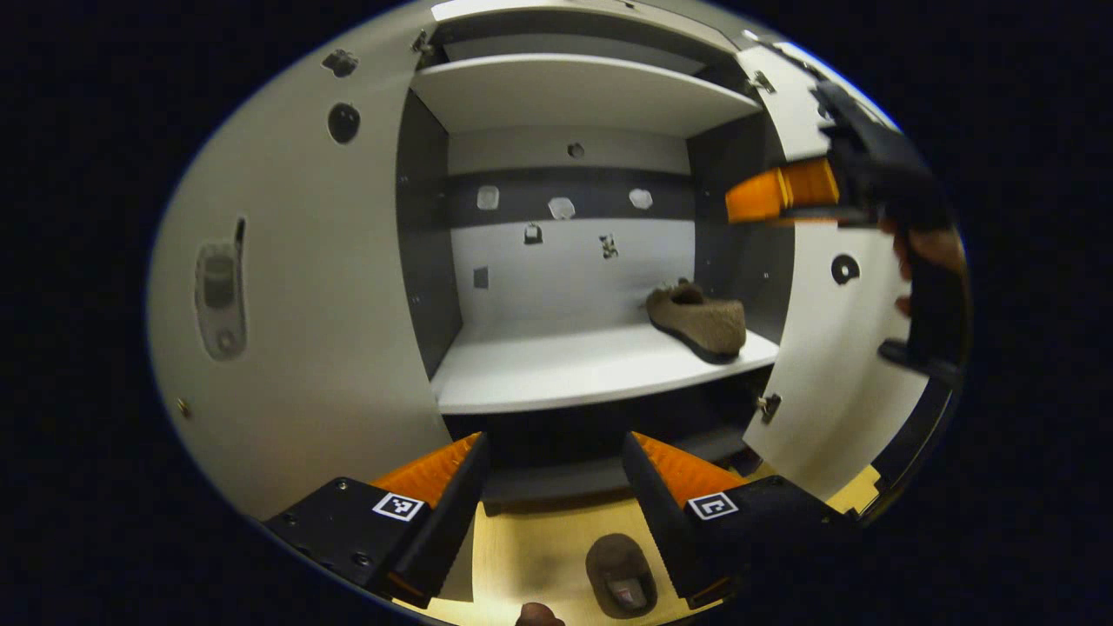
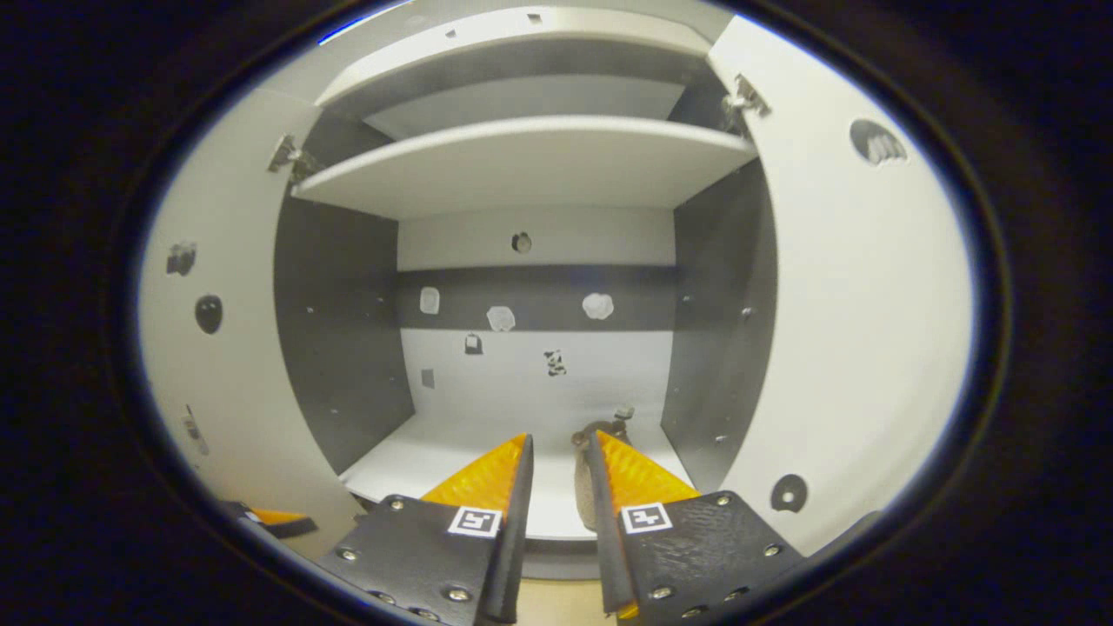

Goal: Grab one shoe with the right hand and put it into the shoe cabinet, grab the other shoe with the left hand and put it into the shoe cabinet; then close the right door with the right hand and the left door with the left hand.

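Note:
A brown fuzzy shoe (image 1: 700, 320) rests on the right end of the cabinet's middle shelf (image 1: 556, 374). My right gripper (image 1: 783, 193), held by a hand, hovers above it and to the right, near the right door. In the right gripper view that shoe (image 2: 584, 469) peeks out behind one of my fingers, and the right gripper (image 2: 561, 439) is open with nothing between its fingers. The second brown shoe (image 1: 620, 576) lies on the light wooden floor in front of the cabinet. My left gripper (image 1: 556, 443) is open above it, apart from it.
Both white cabinet doors stand open: the left door (image 1: 304, 304) (image 2: 217, 400) and the right door (image 1: 835, 382) (image 2: 861, 330). An upper shelf (image 1: 574, 91) (image 2: 522, 161) is bare. The left part of the middle shelf is free.

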A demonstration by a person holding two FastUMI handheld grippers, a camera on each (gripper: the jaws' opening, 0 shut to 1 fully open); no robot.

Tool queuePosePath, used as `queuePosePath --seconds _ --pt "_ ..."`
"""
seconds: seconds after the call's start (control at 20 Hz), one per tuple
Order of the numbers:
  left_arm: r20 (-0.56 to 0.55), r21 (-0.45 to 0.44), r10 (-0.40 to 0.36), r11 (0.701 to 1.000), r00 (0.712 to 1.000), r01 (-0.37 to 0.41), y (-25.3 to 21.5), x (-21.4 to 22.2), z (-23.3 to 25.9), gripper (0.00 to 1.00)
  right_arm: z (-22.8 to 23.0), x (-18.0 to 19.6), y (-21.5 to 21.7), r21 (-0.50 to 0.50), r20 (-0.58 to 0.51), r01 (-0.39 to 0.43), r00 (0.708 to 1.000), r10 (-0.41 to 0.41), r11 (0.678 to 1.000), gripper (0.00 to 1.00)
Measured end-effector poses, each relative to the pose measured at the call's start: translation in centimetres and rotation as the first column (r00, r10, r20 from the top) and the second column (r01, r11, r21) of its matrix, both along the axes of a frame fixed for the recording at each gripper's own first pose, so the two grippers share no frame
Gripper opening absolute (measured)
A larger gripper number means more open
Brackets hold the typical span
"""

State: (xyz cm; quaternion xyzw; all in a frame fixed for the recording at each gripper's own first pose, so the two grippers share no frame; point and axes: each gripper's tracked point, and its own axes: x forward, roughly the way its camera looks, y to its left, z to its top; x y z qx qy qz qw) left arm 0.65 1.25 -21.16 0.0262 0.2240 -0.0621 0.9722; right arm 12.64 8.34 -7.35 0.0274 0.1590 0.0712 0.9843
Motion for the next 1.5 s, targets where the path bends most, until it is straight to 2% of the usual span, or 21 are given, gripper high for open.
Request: queuePosePath --seconds 0.05,0.15,0.2,0.3,0.35,0.4,0.45,0.7,0.8,0.85,1.0,1.2,1.3,1.35,1.5 --pt "-0.044 0.001 -0.020 1.000 0.999 0.021 -0.6 -0.9 -1.9 0.95 1.0 -0.8 -0.3 0.012 0.008 0.003 1.000 -0.003 1.000 0.33" --pt "-0.132 0.005 -0.052 0.999 0.990 0.053 -1.4 -2.7 -5.7 0.95 2.4 -2.2 -1.5 0.019 0.028 0.019 0.999 -0.019 1.000 0.36" --pt "-0.179 0.011 -0.063 0.998 0.982 0.066 -1.8 -3.7 -7.6 0.95 3.0 -2.9 -2.1 0.013 0.040 0.029 0.999 -0.029 1.000 0.32" --pt "-0.263 0.023 -0.086 0.995 0.961 0.095 -2.2 -5.8 -11.2 0.96 4.2 -4.0 -3.5 -0.008 0.065 0.053 0.997 -0.052 0.999 0.36" --pt "-0.303 0.030 -0.093 0.994 0.949 0.107 -2.4 -7.0 -13.0 0.96 4.7 -4.6 -4.1 -0.013 0.074 0.062 0.995 -0.060 0.998 0.39" --pt "-0.342 0.028 -0.102 0.993 0.934 0.119 -2.5 -8.0 -14.7 0.95 5.2 -5.1 -4.4 -0.014 0.082 0.067 0.994 -0.066 0.998 0.32" --pt "-0.386 0.025 -0.106 0.992 0.916 0.125 -2.6 -9.0 -16.2 0.95 5.7 -5.6 -4.7 -0.017 0.088 0.073 0.994 -0.071 0.997 0.36" --pt "-0.531 -0.012 -0.112 0.992 0.840 0.125 -2.7 -13.3 -21.7 0.96 7.0 -7.1 -5.6 -0.044 0.107 0.079 0.991 -0.074 0.996 0.36" --pt "-0.581 0.002 -0.123 0.988 0.805 0.152 -2.4 -14.4 -23.9 0.96 7.1 -7.5 -5.5 -0.032 0.097 0.070 0.993 -0.066 0.997 0.33" --pt "-0.594 0.014 -0.117 0.988 0.796 0.156 -2.3 -14.7 -25.0 0.96 7.2 -7.7 -5.5 -0.028 0.093 0.067 0.994 -0.064 0.997 0.36" --pt "-0.609 0.015 -0.098 0.991 0.787 0.135 -2.2 -14.9 -27.0 0.98 7.2 -8.2 -5.6 -0.041 0.088 0.061 0.995 -0.057 0.997 0.36" --pt "-0.565 -0.041 -0.105 0.994 0.819 0.100 -2.9 -12.5 -29.6 0.98 7.2 -8.7 -5.2 -0.050 0.080 0.045 0.996 -0.041 0.998 0.36" --pt "-0.560 -0.040 -0.094 0.995 0.823 0.087 -3.0 -11.4 -30.7 0.98 7.5 -9.0 -5.4 -0.068 0.080 0.042 0.996 -0.037 0.997 0.36" --pt "-0.562 -0.042 -0.087 0.996 0.822 0.077 -2.9 -11.0 -31.3 0.97 7.8 -9.1 -5.6 -0.080 0.086 0.045 0.996 -0.038 0.996 0.33" --pt "-0.560 -0.080 -0.068 0.996 0.826 0.027 -3.3 -9.5 -32.0 0.94 7.5 -9.4 -5.8 -0.101 0.078 0.052 0.996 -0.044 0.994 0.36"
